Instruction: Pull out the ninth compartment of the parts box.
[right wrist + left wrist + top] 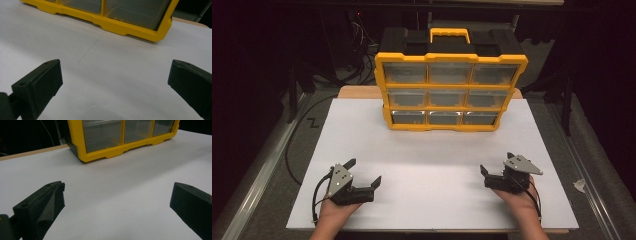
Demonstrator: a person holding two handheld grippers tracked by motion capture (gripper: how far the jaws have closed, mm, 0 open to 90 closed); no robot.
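A yellow and black organizer box point(451, 82) with a yellow handle and three rows of clear drawers stands upright at the back of the white board point(432, 150). All its drawers look pushed in. My left gripper point(363, 172) rests near the board's front left, jaws wide apart and empty. Near the front right my right gripper point(497, 164) is likewise open and empty. The box's bottom left corner point(100, 137) lies ahead in the left gripper view, and its bottom right corner point(140, 22) in the right gripper view.
The white board lies on a wooden table point(362, 92) with dark surroundings. Metal rails run along the left point(257, 175) and right point(587, 175) sides. Cables point(357, 45) hang behind the box. A scrap of paper point(579, 185) lies right of the board.
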